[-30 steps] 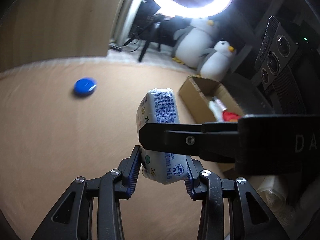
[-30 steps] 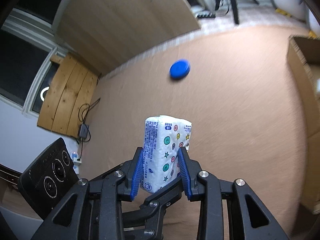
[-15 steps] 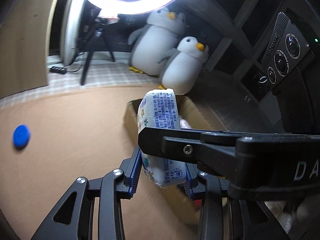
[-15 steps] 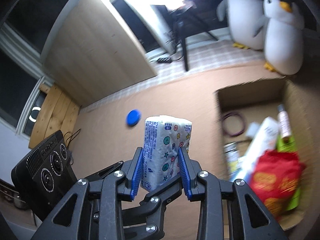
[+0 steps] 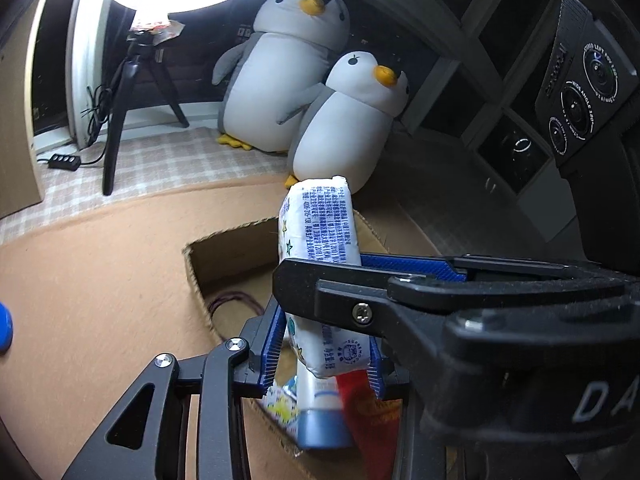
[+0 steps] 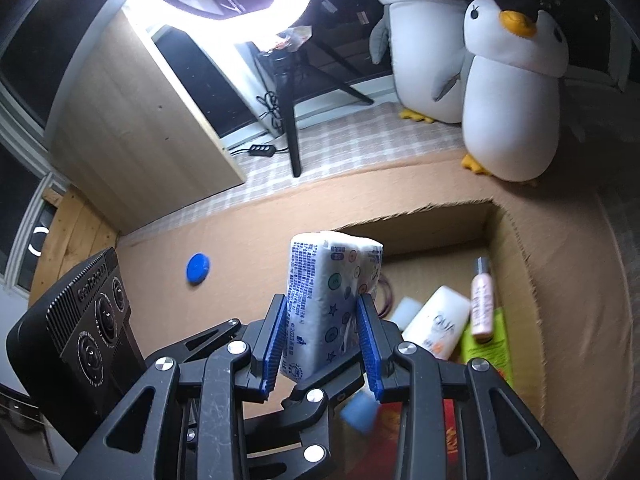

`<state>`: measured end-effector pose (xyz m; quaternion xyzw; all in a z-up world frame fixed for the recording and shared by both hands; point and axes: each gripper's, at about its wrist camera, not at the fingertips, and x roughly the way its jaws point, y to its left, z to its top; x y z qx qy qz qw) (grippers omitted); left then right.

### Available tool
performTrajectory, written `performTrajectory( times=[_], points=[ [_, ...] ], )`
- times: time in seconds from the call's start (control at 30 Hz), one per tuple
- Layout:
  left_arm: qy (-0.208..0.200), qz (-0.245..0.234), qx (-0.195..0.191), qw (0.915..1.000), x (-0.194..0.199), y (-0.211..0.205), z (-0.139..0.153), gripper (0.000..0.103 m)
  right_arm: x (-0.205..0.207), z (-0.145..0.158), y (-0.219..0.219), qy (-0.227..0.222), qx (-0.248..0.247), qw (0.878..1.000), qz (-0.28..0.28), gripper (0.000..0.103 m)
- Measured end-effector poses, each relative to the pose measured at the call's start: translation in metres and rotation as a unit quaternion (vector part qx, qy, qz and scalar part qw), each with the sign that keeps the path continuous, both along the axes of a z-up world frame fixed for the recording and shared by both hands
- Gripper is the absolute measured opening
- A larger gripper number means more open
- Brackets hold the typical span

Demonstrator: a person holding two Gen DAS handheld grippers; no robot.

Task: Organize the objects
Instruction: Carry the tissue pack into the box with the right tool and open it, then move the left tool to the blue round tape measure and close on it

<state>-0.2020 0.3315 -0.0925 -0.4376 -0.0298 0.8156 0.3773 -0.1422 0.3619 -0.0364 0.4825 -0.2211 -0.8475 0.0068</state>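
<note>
A white tissue pack (image 5: 318, 256) with blue print and coloured stars is held by both grippers at once. My left gripper (image 5: 322, 354) is shut on its lower part. My right gripper (image 6: 323, 340) is shut on the same pack (image 6: 328, 300), and its finger (image 5: 400, 300) crosses the left wrist view. The pack hangs over an open cardboard box (image 6: 516, 240) that holds a white tube (image 6: 436, 326), a pink bottle (image 6: 482, 300), a green packet (image 6: 488, 344), a red packet (image 5: 372, 412) and a dark cord (image 5: 232, 302).
A blue lid (image 6: 198, 268) lies on the tan mat left of the box. Two plush penguins (image 6: 512, 92) stand behind the box. A ring light on a tripod (image 6: 290, 120) and a wooden panel (image 6: 132, 128) stand at the back left.
Both grippers swung right with the tissue pack, from over the bare mat near the blue lid to over the open box. The grip on the pack is unchanged.
</note>
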Motion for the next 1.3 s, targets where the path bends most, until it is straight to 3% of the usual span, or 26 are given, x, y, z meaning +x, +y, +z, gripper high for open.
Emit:
performTrajectory(
  times=[0.03, 0.1, 0.13, 0.23, 0.73, 1.0, 1.3],
  points=[
    [-0.001, 0.004, -0.003, 1.0, -0.002, 0.001, 0.0, 0.06, -0.001, 0.0, 0.002, -0.001, 0.005, 1.0, -0.002, 0.037],
    [-0.003, 0.015, -0.008, 0.9998, -0.008, -0.001, -0.001, 0.074, -0.002, 0.001, 0.004, -0.004, 0.029, 1.0, -0.01, 0.049],
    [-0.003, 0.017, -0.009, 0.9998, -0.009, -0.002, -0.002, 0.074, -0.001, 0.002, 0.005, -0.003, 0.038, 0.999, -0.013, 0.055],
    [-0.013, 0.017, -0.013, 0.9997, -0.013, -0.007, -0.006, 0.074, 0.001, 0.003, 0.01, 0.003, 0.05, 0.998, -0.024, 0.059],
    [-0.008, 0.026, -0.028, 0.9992, -0.011, -0.046, -0.004, 0.074, 0.0, 0.004, 0.007, 0.004, 0.045, 0.998, -0.038, 0.06],
    [-0.005, 0.083, -0.053, 0.9951, -0.022, -0.117, -0.001, 0.074, 0.014, 0.005, -0.001, 0.009, 0.027, 0.998, -0.05, 0.061],
    [-0.014, 0.174, -0.104, 0.9792, -0.049, -0.217, -0.019, 0.074, 0.045, 0.002, -0.033, 0.019, 0.044, 0.998, -0.043, 0.061]
  ],
)
